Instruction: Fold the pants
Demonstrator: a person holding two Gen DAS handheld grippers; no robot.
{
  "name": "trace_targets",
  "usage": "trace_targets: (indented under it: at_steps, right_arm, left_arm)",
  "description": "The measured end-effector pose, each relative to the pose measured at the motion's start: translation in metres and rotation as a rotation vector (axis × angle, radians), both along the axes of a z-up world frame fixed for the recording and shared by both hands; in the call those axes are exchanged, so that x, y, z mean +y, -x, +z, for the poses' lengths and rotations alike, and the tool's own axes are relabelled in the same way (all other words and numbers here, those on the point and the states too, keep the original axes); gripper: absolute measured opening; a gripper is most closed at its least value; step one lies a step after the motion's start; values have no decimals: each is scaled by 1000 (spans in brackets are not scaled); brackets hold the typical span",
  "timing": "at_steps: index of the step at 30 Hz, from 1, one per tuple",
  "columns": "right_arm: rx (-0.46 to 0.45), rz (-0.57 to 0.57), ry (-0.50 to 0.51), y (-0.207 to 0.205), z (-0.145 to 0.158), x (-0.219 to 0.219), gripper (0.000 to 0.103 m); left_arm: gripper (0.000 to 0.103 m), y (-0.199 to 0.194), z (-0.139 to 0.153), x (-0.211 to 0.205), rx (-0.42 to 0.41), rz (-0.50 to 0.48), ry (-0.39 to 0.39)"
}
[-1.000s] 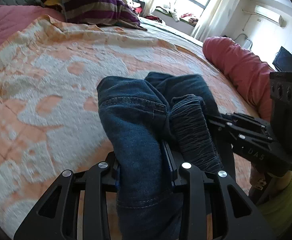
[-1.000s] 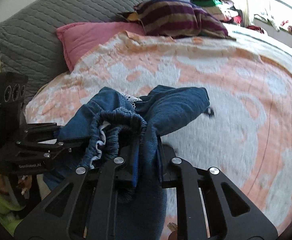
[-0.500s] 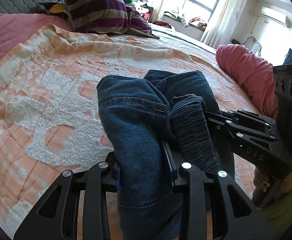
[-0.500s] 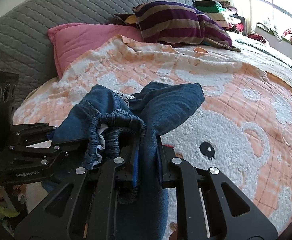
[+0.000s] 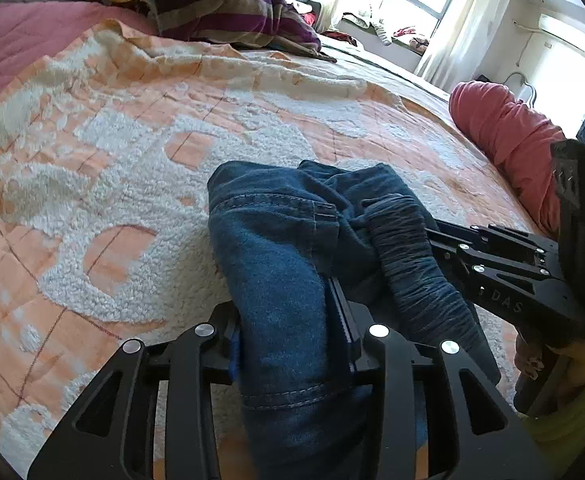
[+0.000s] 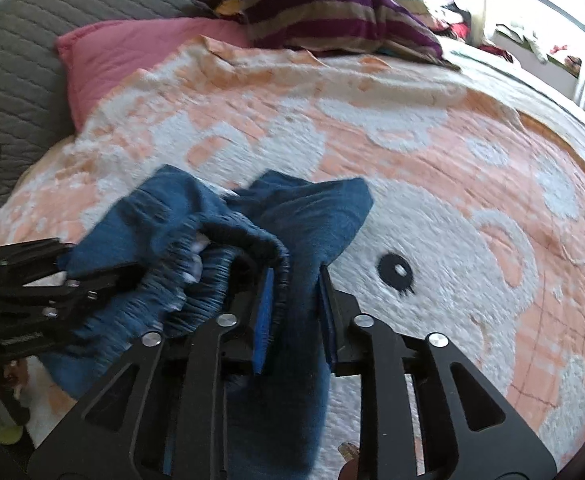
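1. The pants [image 5: 284,248], dark blue denim with an elastic waistband, hang bunched between the two grippers above the bed's orange-and-white blanket [image 5: 132,160], gripped at the waist so that the legs can drop free below.
2. The left gripper [image 5: 288,332] has its jaws closed tight on a thick fold of denim. The cloth spills over the jaws toward the camera, so the grip is deep rather than at the edge.
3. The right gripper [image 6: 294,304] is likewise clamped on cloth just beside the gathered elastic band [image 6: 228,256]. Its blue pads press in from both sides.
4. The two grippers sit close together and angled toward each other, each visible at the edge of the other's view. That leaves the waistband crumpled between them rather than stretched flat.
5. The blanket ahead is open, with the striped pillow [image 6: 332,4] and pink pillow [image 6: 132,52] well apart at the head of the bed, so it seems the place chosen for laying the garment down.
6. As a judgement, folding has barely begun: the pants need spreading before any crease can be made.
7. The right wrist view is blurred, so finer detail of the band is unclear.
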State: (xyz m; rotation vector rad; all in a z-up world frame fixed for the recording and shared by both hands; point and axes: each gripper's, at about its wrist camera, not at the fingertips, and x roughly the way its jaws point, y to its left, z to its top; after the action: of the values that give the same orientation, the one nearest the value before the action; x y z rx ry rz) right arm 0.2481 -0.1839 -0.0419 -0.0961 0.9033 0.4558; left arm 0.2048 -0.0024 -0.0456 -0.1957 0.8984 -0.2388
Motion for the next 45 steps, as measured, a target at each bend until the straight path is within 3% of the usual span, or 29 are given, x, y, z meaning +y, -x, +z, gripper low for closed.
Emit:
trace_targets:
  at_steps: [2,5,24,35,38,41,45]
  right_arm:
    - [14,-15,4,-2,-4,-4,30]
    - [33,-30,9,-3,-10,-8,34]
    - [35,-36,22,8,-5,-10,45]
    - [-2,-63,-22,25,9,-25,65]
    - [-18,-67,-26,30,14,-28,72]
    - [-32,-72,-29,34,19,-30,77]
    - [-54,-86,-38,39,26,-34,84]
  left_arm:
    - [38,0,-3,2,4,2,-1]
    - [42,0,-6,4,5,7,0]
    - [48,10,-2,10,7,24,19]
    - [53,26,11,20,-13,50,28]
    - [63,32,16,23,-23,59,28]
    - [64,36,20,24,-31,65,27]
    - [83,40,25,26,-40,77,18]
